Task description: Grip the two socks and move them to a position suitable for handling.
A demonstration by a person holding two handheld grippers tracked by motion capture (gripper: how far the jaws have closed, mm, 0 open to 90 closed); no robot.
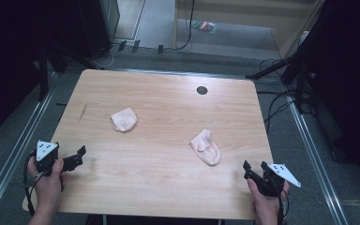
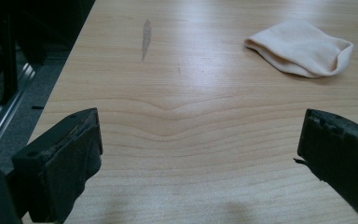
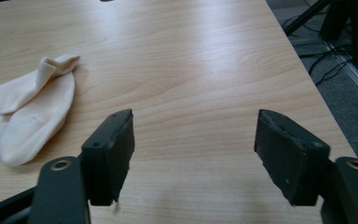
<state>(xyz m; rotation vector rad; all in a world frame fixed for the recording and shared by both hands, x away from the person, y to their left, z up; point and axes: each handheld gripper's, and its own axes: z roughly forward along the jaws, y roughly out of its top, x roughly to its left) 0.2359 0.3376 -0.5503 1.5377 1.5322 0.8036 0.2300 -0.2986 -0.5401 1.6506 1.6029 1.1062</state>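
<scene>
Two pale pink socks lie on the wooden table [image 1: 159, 154]. One folded sock [image 1: 123, 119] rests left of centre, seen far right in the left gripper view [image 2: 303, 53]. The other sock [image 1: 206, 146] lies right of centre, at the left of the right gripper view [image 3: 30, 112]. My left gripper [image 1: 78, 157] hovers open at the table's near left edge, nothing between its jaws [image 2: 200, 154]. Near the front right corner my right gripper [image 1: 254, 169] stands open and empty [image 3: 193, 149], the sock ahead and to its left.
A dark round grommet hole [image 1: 202, 90] sits near the table's far edge. A grey smudge [image 1: 83, 111] marks the wood at the left [image 2: 145, 37]. Cables and black stand legs [image 1: 286, 101] crowd the floor to the right; metal rails [image 1: 14, 154] run along the floor beside the table.
</scene>
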